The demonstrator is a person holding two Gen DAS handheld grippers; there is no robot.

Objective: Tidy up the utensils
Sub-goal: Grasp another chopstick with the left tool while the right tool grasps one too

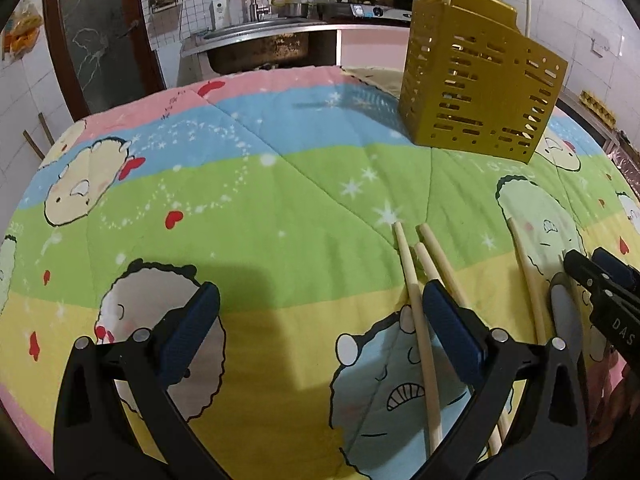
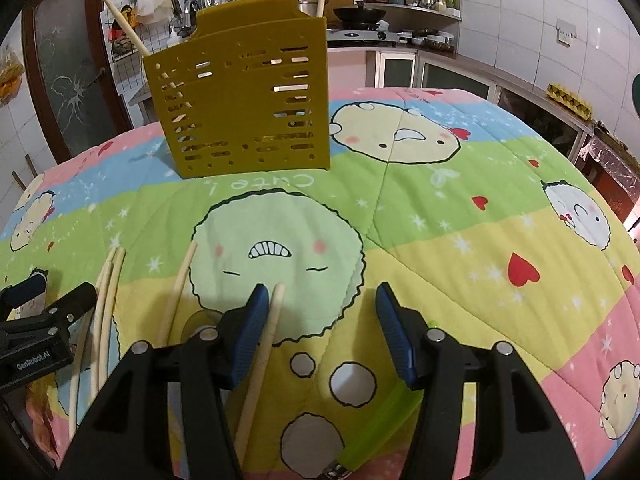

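Note:
A gold slotted utensil holder (image 1: 480, 92) stands upright on the cartoon quilt (image 1: 240, 208), with chopsticks standing in it; it also shows in the right wrist view (image 2: 244, 96). Several pale wooden chopsticks (image 1: 420, 312) lie loose on the quilt. My left gripper (image 1: 320, 328) is open and empty, its right finger beside three chopsticks. My right gripper (image 2: 320, 320) is open, low over the quilt, with one chopstick (image 2: 260, 360) lying just inside its left finger. A green-handled utensil (image 2: 384, 428) lies under its right finger. A grey blade (image 1: 564, 320) lies near the right gripper body.
The left gripper (image 2: 40, 320) shows at the left edge of the right wrist view, next to three chopsticks (image 2: 106, 304). Another chopstick (image 2: 176, 292) lies between the grippers. A sink (image 1: 256, 44) and stove counter stand behind the table.

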